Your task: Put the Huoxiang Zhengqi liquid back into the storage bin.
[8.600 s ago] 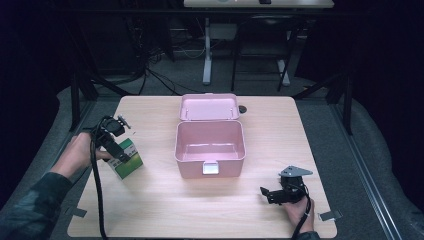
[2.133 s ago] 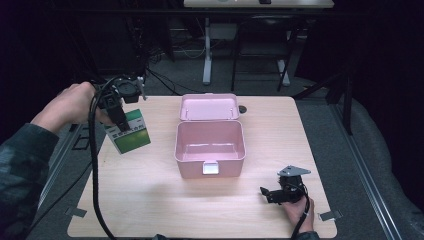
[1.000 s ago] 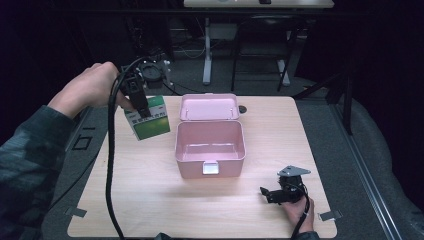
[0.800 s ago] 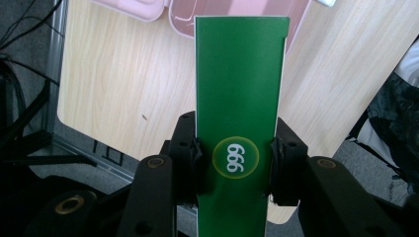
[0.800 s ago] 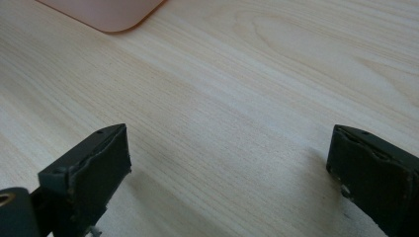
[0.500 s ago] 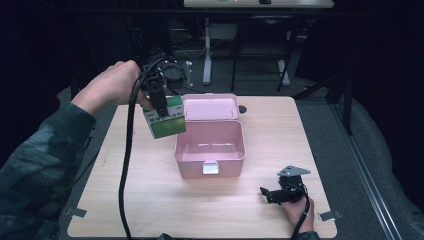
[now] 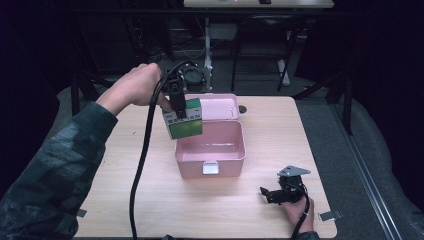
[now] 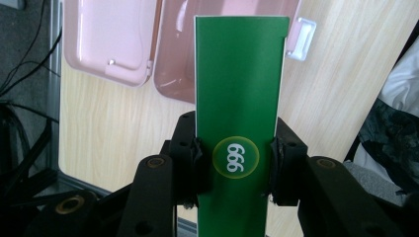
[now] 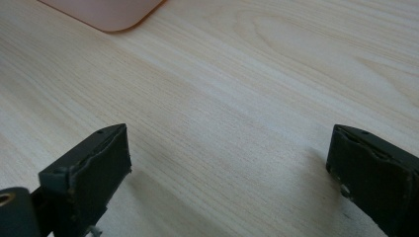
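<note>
Green box (image 8: pixel 238 84) between left gripper (image 8: pixel 237 158) pads

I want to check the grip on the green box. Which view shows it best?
The left gripper view: both pads clamp the green box at its sides. The high view shows it small, hanging over the pink case; the right gripper view gives bare table.

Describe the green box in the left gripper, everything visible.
The green box is a slim cardboard carton, plain green on one face with a round yellow-rimmed "999" badge, white and green on another. The left gripper clamps it on both narrow sides, holding it in the air over the near left corner of the open pink case.
</note>
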The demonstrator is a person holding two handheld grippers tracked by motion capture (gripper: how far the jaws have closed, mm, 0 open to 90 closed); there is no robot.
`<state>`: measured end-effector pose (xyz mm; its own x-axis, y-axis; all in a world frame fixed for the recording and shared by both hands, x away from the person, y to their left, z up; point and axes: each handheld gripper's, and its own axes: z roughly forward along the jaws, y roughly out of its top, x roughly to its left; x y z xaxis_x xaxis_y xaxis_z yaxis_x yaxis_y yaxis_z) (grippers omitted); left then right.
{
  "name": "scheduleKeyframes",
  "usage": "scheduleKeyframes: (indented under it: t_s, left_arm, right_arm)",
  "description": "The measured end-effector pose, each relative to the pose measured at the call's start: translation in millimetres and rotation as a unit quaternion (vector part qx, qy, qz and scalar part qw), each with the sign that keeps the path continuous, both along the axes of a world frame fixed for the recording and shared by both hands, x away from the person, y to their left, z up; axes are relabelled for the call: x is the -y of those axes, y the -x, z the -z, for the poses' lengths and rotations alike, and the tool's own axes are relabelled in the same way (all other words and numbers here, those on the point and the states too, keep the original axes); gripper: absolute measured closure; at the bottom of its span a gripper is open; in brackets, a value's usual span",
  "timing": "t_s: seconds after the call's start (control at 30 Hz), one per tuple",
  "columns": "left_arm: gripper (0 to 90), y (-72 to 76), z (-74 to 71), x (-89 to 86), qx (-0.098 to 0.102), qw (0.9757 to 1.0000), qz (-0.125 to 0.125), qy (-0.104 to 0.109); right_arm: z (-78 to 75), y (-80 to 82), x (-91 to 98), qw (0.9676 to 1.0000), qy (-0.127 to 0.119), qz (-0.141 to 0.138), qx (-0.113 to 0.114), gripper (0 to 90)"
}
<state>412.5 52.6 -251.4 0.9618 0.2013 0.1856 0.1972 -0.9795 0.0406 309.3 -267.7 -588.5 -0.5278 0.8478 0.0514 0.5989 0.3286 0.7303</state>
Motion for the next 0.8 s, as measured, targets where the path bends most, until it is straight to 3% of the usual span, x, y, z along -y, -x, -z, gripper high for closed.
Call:
scheduleKeyframes:
  t_s: [0.4, 0.8]
  left_arm:
    - [63.2, -6.2, 27.0, 17.1, -0.015, 0.9997, 0.019, 0.01]
    - [63.2, -12.1, 57.1, 18.5, -0.028, 0.9989, 0.032, 0.022]
  right_arm:
    - [0.1, 0.0, -0.2, 1.0, 0.001, 0.0, 0.001, 2.5]
    - [0.2, 0.0, -0.2, 1.0, 0.004, 0.0, 0.001, 2.7]
